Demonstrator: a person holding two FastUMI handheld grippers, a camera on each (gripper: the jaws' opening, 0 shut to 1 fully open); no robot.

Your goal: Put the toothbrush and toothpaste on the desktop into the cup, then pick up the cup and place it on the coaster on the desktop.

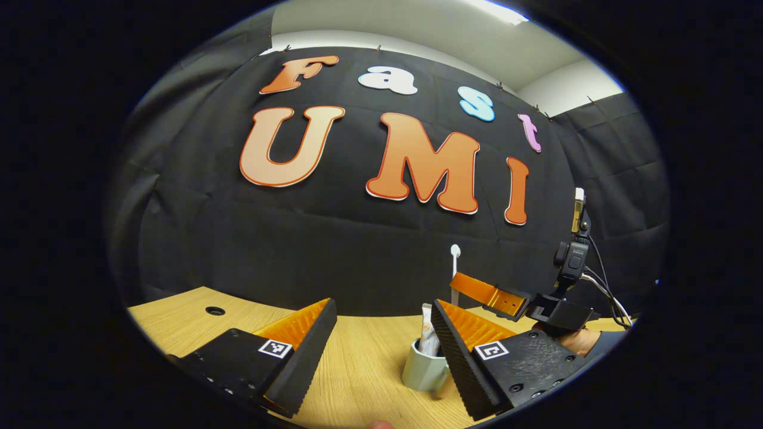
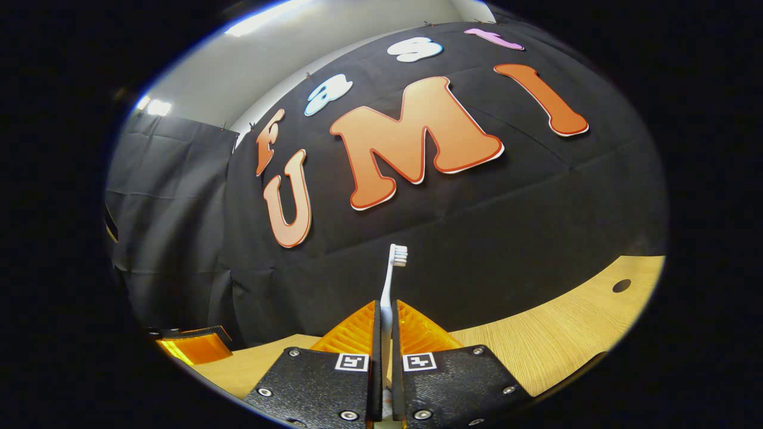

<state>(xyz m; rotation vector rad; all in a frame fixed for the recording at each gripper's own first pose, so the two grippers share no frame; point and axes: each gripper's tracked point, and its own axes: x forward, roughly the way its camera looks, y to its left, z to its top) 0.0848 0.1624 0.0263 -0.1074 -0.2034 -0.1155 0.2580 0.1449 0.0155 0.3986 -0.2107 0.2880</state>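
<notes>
In the left gripper view, a pale green cup (image 1: 424, 370) stands on the wooden desktop (image 1: 363, 363), with a toothpaste tube (image 1: 428, 338) upright inside it. My left gripper (image 1: 381, 325) is open just in front of the cup, its right finger beside the rim. Behind the cup the right gripper (image 1: 484, 293) holds a white toothbrush (image 1: 455, 268) upright above it. In the right gripper view, my right gripper (image 2: 385, 316) is shut on the toothbrush (image 2: 392, 271), whose bristle head points up. The lower part of the handle is hidden between the fingers.
A round cable hole (image 1: 214, 310) lies in the desktop at the far left; the same kind of hole (image 2: 621, 285) shows at the right of the right gripper view. A hand and cables (image 1: 602, 298) trail behind the right gripper. The booth's black cloth wall stands close behind.
</notes>
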